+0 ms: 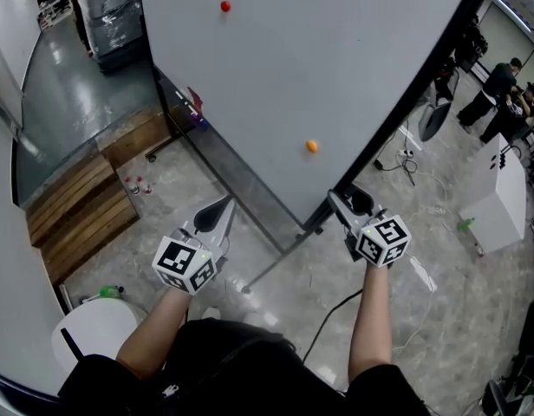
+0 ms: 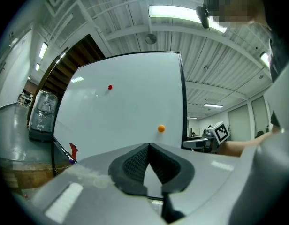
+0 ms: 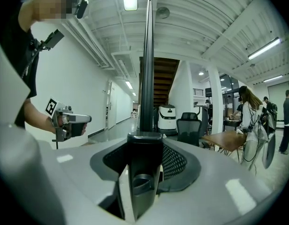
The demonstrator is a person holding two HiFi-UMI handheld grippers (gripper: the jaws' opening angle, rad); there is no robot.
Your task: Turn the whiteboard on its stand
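The right gripper (image 3: 144,150) grips the black edge frame (image 3: 148,55) of the tilted whiteboard (image 1: 293,76), seemingly mid-turn (left gripper (image 2: 148,147) closed, empty, just before its face), so a steady swing likely comes next.

White whiteboard (image 1: 336,68) (black-edged), orange magnet (image 1: 311,146)

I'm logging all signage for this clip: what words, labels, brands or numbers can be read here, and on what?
None can be read.
whiteboard: blank, bearing only a red dot and an orange dot.
left tool and right tool: black-and-white square patterns on their cubes, no letters.
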